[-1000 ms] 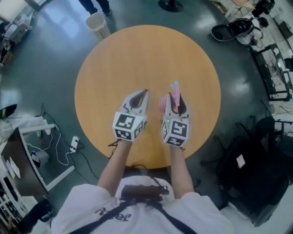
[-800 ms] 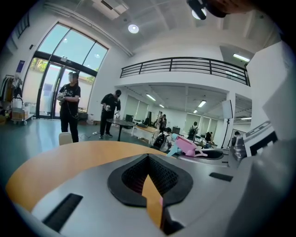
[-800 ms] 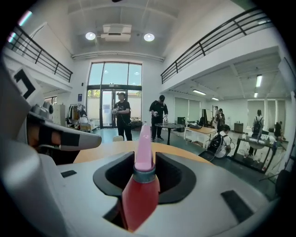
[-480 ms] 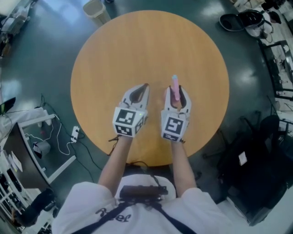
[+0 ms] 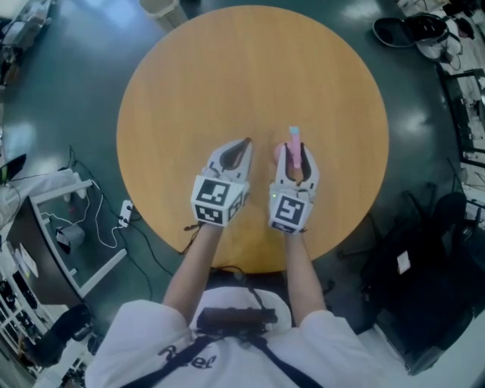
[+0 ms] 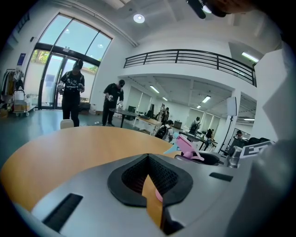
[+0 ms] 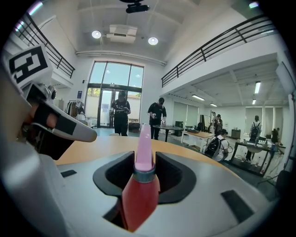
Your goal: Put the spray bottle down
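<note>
A pink spray bottle (image 5: 294, 141) stands upright between the jaws of my right gripper (image 5: 295, 154), which is shut on its red-pink body (image 7: 140, 192). Its pale pink nozzle (image 7: 144, 148) points up and away from me. The bottle hangs just over the round wooden table (image 5: 250, 68), near the front middle. My left gripper (image 5: 244, 144) is right beside it on the left, low over the table, jaws together with only a thin slit and nothing in them. In the left gripper view (image 6: 148, 157) the bottle's pink trigger head (image 6: 187, 147) shows at the right.
A bin (image 5: 162, 6) stands on the floor past the table's far edge. Cables and a power strip (image 5: 123, 214) lie at the left, dark chairs and bags (image 5: 424, 250) at the right. Two people (image 6: 71, 90) stand beyond the table by the glass doors.
Both grippers have sunk closer to the tabletop, side by side. The bottle stays upright in the right gripper; the left jaws stay together.
</note>
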